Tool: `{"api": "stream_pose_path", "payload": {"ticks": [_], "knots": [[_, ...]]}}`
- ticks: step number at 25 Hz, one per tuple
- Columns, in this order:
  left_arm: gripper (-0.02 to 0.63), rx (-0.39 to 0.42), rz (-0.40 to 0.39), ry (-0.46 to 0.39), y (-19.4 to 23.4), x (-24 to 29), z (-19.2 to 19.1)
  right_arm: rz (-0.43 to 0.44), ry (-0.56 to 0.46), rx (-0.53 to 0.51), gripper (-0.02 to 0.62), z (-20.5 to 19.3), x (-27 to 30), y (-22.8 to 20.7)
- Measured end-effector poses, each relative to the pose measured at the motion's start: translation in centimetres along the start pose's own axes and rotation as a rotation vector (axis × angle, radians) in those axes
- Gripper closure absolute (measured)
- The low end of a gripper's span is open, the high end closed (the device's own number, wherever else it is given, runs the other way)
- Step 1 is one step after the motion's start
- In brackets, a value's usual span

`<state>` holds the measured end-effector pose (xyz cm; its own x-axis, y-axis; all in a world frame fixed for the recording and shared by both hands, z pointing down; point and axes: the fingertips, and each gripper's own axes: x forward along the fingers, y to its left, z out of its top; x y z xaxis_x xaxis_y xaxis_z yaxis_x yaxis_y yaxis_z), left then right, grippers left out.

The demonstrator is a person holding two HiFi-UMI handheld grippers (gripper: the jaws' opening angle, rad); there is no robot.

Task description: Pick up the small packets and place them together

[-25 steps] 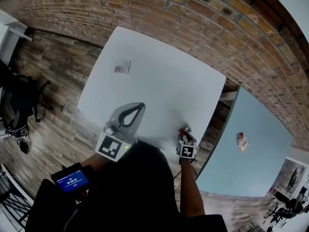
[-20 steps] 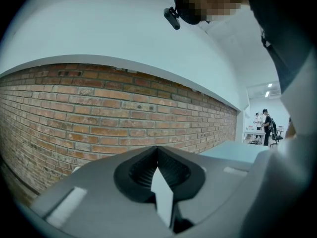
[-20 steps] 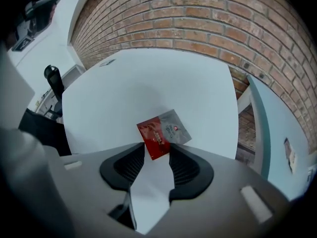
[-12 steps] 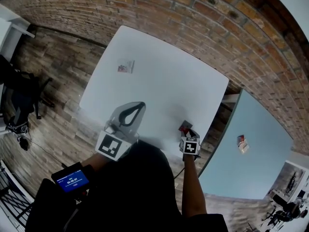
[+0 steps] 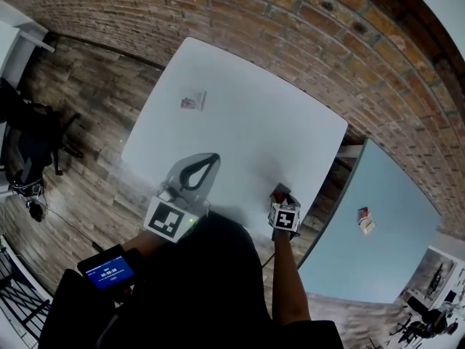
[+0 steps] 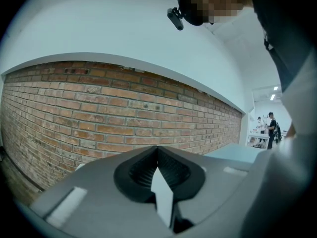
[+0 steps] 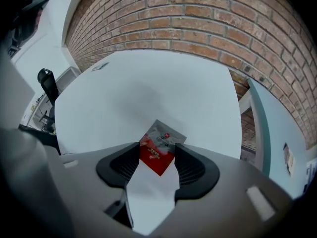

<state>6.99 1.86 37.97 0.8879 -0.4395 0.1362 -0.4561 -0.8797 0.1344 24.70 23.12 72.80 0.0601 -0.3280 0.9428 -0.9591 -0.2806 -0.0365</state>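
The right gripper [image 7: 157, 157] is opening its jaws around a red-and-silver packet [image 7: 161, 142] lying on the white table [image 7: 148, 93] by its near edge, the left gripper [image 6: 157, 152] is hanging clenched and empty, and the packet is looking light, thin and slippery (best pinched by one edge)

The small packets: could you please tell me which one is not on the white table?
The packet on the pale blue table; the other two are at the white table.
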Motion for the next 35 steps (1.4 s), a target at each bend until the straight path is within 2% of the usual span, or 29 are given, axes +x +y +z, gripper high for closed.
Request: {"api": "stream_pose_path", "payload": {"ticks": [7,16,22,30,32,35], "knots": [[0.606,0.008,0.025,0.002,1.1,-0.6,0.4,0.026,-0.011,-0.009,0.371,2.0,0.6,1.0],[0.606,0.005,0.056,0.015,3.9,-1.6,0.5,0.042,-0.018,-0.067,0.371,6.1,1.9,2.0],[0.606,0.005,0.062,0.01,6.0,-1.3,1.1,0.05,-0.011,-0.07,0.371,8.9,2.8,2.8],[0.606,-0.004,0.09,0.009,9.1,-1.4,1.7,0.054,-0.016,-0.17,0.37,12.7,3.6,5.7],[0.606,-0.01,0.098,0.001,9.8,-1.5,2.1,0.04,-0.032,-0.183,0.371,12.7,2.8,5.6],[0.606,-0.029,0.108,0.007,10.8,-1.9,1.8,0.007,-0.022,-0.183,0.37,10.6,1.4,4.6]]}}
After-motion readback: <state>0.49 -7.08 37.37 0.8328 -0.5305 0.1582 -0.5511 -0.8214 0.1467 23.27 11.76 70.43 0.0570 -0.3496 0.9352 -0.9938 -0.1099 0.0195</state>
